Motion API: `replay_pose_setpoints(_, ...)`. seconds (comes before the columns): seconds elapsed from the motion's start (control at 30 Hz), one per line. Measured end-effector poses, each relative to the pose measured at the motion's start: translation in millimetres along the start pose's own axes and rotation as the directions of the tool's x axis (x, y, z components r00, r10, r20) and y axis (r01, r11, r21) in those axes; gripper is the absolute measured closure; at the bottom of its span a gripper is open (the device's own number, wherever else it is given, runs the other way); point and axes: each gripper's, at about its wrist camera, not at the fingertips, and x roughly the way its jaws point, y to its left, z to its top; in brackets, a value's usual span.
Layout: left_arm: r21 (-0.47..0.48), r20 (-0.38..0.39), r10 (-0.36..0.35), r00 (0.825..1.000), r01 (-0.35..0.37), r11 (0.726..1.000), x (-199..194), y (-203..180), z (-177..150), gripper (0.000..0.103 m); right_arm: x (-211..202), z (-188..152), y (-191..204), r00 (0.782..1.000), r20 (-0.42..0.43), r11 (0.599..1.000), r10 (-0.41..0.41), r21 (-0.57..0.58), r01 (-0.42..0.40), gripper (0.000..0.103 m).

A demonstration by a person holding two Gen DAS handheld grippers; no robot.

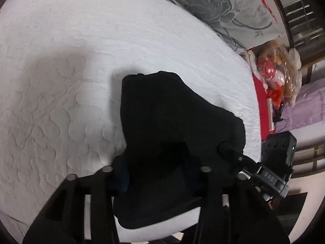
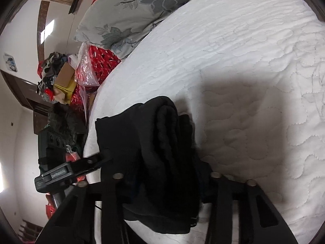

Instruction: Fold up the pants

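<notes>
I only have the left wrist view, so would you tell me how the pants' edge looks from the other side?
Observer: The right wrist view shows the pants stacked in several folded layers.
Operator: Is the left gripper holding them?
Observer: Yes, its fingers look pinched on one corner.
Operator: Anything beside the bed there?
Observer: A cardboard box on a clutter pile.

Black slotted tool [image 1: 158, 174] frames, round silver pins

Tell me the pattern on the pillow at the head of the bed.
The pillow is pale grey-green with large, darker grey flowers and branches; the right wrist view shows it best.
</notes>
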Motion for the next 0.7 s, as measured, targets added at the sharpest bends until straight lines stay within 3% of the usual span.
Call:
replay_pose_setpoints(0.1, -0.047, -0.013, -0.083, 0.996, 0.083, 0.995, -14.9, 5.9, -7.4, 0.077, -11.6, -6.8, 10.5, 1.0, 0.029, 1.0, -0.002, -0.014, 0.003, 0.073)
replay_pose_setpoints(0.23, -0.066, -0.014, -0.107, 0.994, 0.106, 0.992, -24.1, 15.5, -14.4, 0.077, -19.1, -18.0, 19.6, 1.0, 0.028, 1.0, 0.005, -0.03, -0.004, 0.074)
replay_pose_setpoints(0.37, -0.109, 0.0, -0.1, 0.995, 0.099, 0.989, -31.1, 28.1, -3.7, 0.077, -7.0, -14.6, 36.2, 1.0, 0.004, 0.999, -0.009, -0.044, 0.01, 0.074)
replay_pose_setpoints(0.53, -0.149, 0.083, -0.085, 0.993, 0.097, 0.984, -63.9, 48.6, 31.0, 0.077, 16.6, 14.5, 71.0, 0.999, 0.006, 0.998, 0.035, -0.058, -0.035, 0.074)
replay_pose_setpoints(0.7, -0.16, 0.129, 0.017, 0.991, 0.004, 0.987, -80.4, 62.5, 77.5, 0.077, 51.8, 46.0, 106.0, 0.998, 0.025, 0.995, 0.051, -0.082, -0.049, 0.074)
